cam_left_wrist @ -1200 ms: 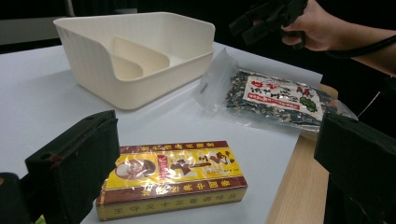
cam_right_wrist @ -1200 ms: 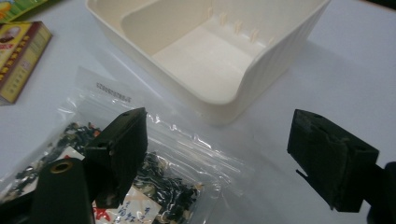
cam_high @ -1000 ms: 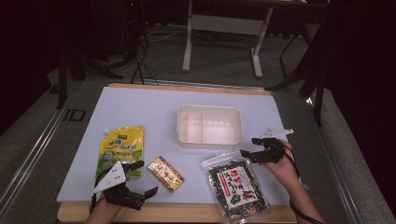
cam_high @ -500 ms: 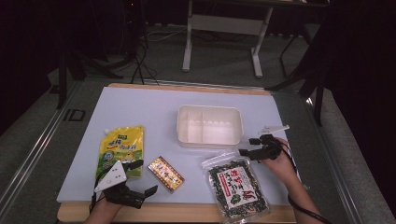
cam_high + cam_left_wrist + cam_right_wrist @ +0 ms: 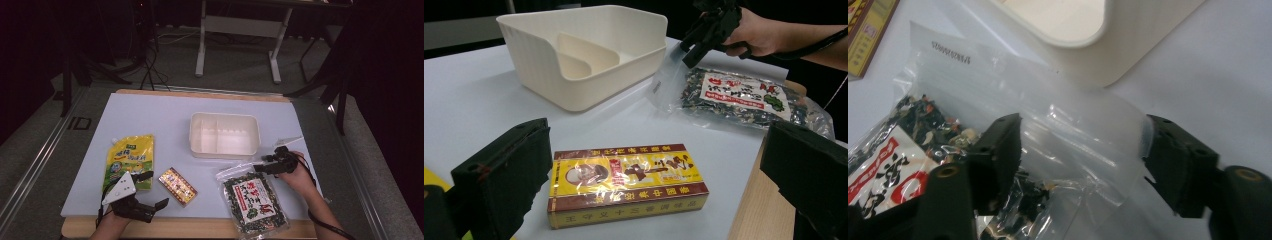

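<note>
Near the desk's front right corner, the right gripper, its jaws just closing with the clear top of the seaweed bag between them but not yet pinched, hangs beside the white tray, while the left gripper gapes wide at the front left edge before the yellow box.
</note>
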Demonstrator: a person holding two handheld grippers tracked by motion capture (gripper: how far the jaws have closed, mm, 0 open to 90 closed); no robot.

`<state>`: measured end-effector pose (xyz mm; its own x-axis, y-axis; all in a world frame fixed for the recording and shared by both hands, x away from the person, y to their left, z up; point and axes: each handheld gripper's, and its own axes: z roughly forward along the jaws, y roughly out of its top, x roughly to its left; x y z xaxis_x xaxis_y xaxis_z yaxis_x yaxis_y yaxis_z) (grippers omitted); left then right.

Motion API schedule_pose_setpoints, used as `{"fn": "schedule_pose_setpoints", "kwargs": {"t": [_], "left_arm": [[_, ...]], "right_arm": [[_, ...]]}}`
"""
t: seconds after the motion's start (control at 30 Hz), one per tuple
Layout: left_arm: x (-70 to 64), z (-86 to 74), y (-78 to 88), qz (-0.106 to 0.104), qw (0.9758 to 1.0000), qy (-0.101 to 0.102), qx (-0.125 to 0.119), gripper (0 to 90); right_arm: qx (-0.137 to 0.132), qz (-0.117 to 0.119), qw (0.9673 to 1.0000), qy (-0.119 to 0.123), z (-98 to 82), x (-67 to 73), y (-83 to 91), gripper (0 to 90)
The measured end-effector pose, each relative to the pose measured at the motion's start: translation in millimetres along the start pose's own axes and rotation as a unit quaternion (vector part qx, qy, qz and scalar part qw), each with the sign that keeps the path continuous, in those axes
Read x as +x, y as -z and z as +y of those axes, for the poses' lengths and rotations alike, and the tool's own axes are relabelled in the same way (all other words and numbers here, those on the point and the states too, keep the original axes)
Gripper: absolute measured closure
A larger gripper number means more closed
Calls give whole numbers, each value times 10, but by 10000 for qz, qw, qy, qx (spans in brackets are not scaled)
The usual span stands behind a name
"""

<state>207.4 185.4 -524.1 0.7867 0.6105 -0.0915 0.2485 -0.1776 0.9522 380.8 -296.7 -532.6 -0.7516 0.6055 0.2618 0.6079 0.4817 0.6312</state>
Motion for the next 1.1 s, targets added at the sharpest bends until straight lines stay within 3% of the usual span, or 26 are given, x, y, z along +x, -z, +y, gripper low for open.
{"fn": "schedule_pose_setpoints", "kwargs": {"t": [0.13,0.2,0.23,0.27,0.3,0.37,0.53,0.8,1.1], "left_arm": [[6,0,-3,-4,10000,17,-4,5],[8,-1,-2,-4,10000,17,1,5],[11,0,-2,-6,10000,29,-1,5],[12,0,-2,-2,10000,35,-4,5],[12,0,-2,-2,10000,38,-5,5],[11,0,-3,1,10000,34,-2,5],[10,1,-7,8,10000,31,6,5],[11,2,-2,13,10000,49,-11,5],[6,1,-16,8,10000,19,22,5]], "right_arm": [[271,-165,9992,246,-9,40,-41,448],[277,-170,9992,247,-6,46,-36,467],[291,-192,9990,294,-3,52,-25,501],[274,-271,9985,390,5,63,17,626],[264,-308,9983,415,4,59,31,681],[269,-319,9984,377,0,46,43,746],[418,-471,9964,565,30,85,24,852],[536,-674,9939,687,75,158,50,888],[238,-770,9930,863,163,270,236,894]]}}
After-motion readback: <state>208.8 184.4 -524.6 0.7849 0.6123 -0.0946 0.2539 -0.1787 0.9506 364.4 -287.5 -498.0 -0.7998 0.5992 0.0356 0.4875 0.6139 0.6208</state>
